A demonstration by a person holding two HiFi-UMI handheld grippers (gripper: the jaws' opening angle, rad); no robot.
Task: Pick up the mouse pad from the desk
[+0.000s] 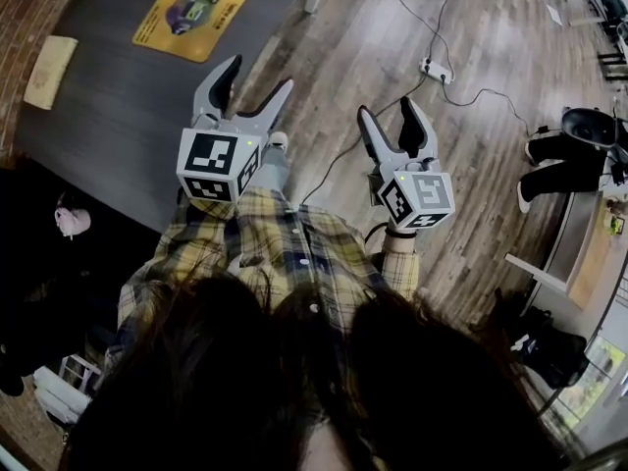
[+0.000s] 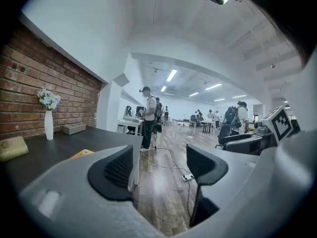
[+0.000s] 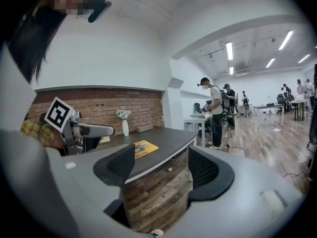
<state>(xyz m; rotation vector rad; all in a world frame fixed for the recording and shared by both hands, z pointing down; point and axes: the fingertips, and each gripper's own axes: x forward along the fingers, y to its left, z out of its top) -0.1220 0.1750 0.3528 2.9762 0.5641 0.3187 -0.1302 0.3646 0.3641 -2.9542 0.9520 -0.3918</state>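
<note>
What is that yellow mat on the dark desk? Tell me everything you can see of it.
The mouse pad is a thin yellow-orange rectangle with rounded corners. It bears a printed picture in purple and green, too small to make out. It looks soft and flexible. It lies flat on the dark desk, not far from the desk's edge, with nothing on it. Only the desk touches it.

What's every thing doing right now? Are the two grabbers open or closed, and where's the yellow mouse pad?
left gripper: open, nothing between its jaws.
right gripper: open, nothing between its jaws.
mouse pad: lying flat on the desk, untouched.
vase: standing upright on the desk, flowers in it.
</note>
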